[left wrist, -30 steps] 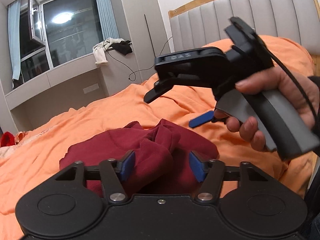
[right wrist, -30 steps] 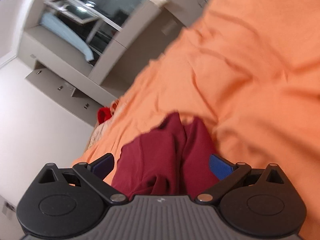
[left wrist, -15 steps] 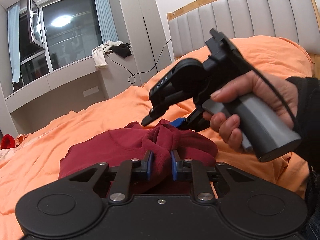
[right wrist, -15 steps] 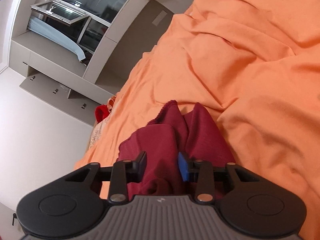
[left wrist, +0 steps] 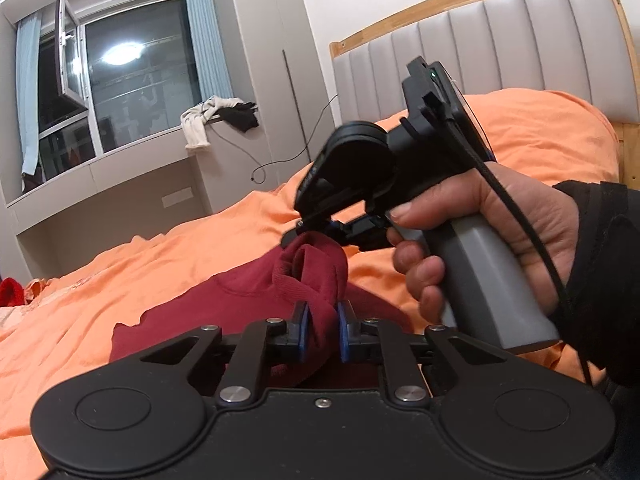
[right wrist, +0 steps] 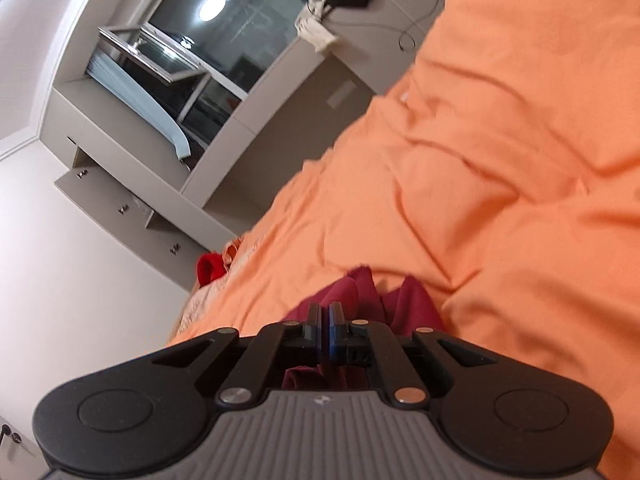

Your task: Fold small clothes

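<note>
Cloth is the thing here: a dark red garment (left wrist: 256,292) on the orange bed (left wrist: 120,264). The left gripper (left wrist: 320,330) is closing on one bunched edge, the right gripper (right wrist: 325,324) pinches another edge tight. Lift both slowly and evenly, then pull the edges apart to smooth it flat.

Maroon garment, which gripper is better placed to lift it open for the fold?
Probably the right gripper: shut on the maroon garment's raised end, with clear room above. The left gripper is closing on a low fold and can anchor it.
</note>
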`<state>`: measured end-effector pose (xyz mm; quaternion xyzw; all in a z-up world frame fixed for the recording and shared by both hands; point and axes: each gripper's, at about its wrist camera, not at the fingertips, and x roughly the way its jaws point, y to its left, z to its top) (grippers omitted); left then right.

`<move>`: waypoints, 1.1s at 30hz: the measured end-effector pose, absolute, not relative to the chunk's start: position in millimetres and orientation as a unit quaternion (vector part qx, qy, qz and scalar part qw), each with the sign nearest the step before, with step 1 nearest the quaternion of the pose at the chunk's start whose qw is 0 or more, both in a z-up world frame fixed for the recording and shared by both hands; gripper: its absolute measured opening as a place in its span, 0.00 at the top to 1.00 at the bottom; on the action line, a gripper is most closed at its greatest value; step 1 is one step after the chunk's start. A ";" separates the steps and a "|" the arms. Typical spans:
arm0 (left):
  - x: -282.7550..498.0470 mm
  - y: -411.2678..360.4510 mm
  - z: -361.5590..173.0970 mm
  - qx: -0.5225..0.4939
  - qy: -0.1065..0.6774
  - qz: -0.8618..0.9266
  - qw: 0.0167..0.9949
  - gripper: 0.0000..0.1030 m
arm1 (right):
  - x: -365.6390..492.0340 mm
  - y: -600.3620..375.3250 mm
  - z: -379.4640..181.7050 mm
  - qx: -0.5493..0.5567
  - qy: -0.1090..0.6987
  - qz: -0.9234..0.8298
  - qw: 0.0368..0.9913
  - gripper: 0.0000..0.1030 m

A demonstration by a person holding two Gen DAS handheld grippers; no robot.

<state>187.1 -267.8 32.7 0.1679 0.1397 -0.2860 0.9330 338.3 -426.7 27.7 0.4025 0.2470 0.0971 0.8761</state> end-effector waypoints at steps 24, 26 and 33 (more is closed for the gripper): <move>194.6 -271.8 4.7 0.152 0.173 -0.343 0.911 0.72 | 326.1 -456.7 -2.6 0.401 0.316 0.072 0.857 0.60; 196.4 -271.1 3.6 0.152 0.174 -0.345 0.910 0.72 | 324.0 -456.2 -1.4 0.389 0.324 0.072 0.859 0.59; 199.3 -267.1 4.7 0.138 0.178 -0.360 0.905 0.70 | 316.2 -448.6 -1.6 0.302 0.370 0.077 0.875 0.41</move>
